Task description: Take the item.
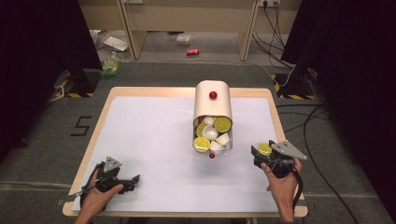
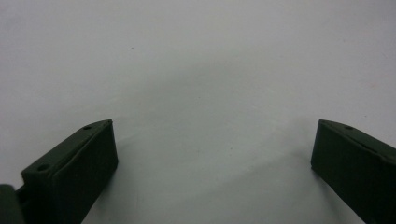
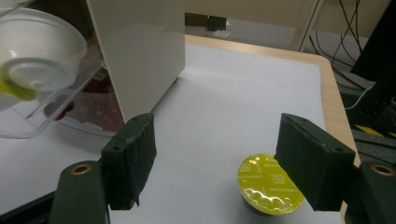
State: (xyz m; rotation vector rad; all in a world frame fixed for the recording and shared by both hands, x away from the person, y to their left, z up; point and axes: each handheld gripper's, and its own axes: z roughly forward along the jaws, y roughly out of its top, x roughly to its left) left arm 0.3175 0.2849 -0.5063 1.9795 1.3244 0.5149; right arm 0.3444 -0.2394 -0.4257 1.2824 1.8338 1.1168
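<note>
High view: the right gripper (image 1: 262, 151) rests near the table's (image 1: 140, 91) right edge with its jaws spread. A yellow-lidded capsule (image 1: 265, 148) sits upright on the white mat (image 1: 149, 140) between them. Right gripper view: the capsule (image 3: 270, 183) lies close against the inner face of the right-hand jaw, well apart from the left-hand one; whether it touches is not discernible. To the left stands the cream drawer box (image 1: 213, 100), its clear tray (image 1: 229, 148) pulled toward the near side, holding more capsules. The left gripper (image 1: 133, 179), near the near-left corner, has jaws spread over bare mat.
</note>
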